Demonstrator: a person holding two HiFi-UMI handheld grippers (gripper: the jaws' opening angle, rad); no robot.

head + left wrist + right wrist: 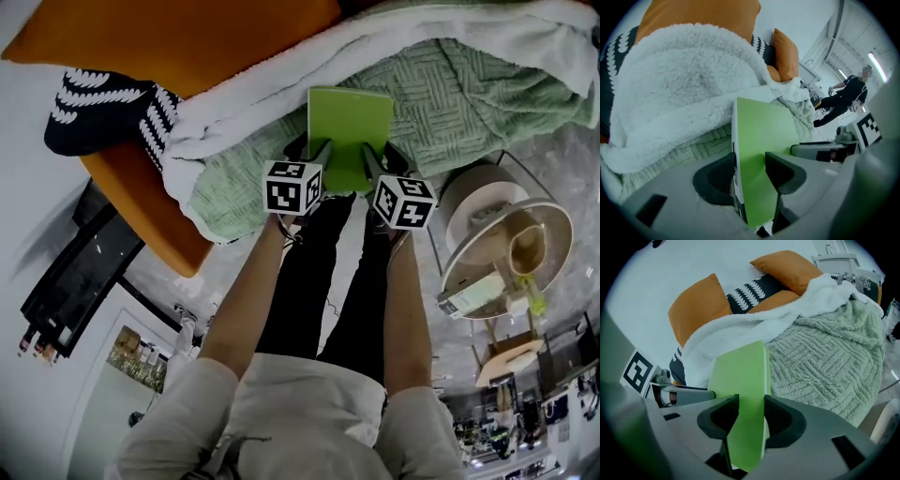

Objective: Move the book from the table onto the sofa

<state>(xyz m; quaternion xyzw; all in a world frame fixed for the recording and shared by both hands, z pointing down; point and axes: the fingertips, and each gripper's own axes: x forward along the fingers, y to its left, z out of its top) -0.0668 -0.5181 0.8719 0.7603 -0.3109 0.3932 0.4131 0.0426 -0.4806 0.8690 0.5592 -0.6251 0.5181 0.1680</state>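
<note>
A thin book with a bright green cover [349, 131] hangs over the sofa's green knitted blanket [469, 103], held by both grippers at its near edge. My left gripper [317, 161] is shut on the book's [761, 154] left side, one pad on each face. On the right side of the same book [743, 394] my right gripper [373, 167] is shut as well. The book lies nearly flat, just above the blanket [825, 366]. The sofa [178, 37] has orange cushions and a white fleece throw [281, 84] beyond the book.
A black-and-white patterned cushion [103, 112] lies at the sofa's left. A round wire-frame side table [506, 244] with small items stands to the right. A dark low cabinet [75, 281] is at the left. A person in dark clothes [841, 98] stands far off.
</note>
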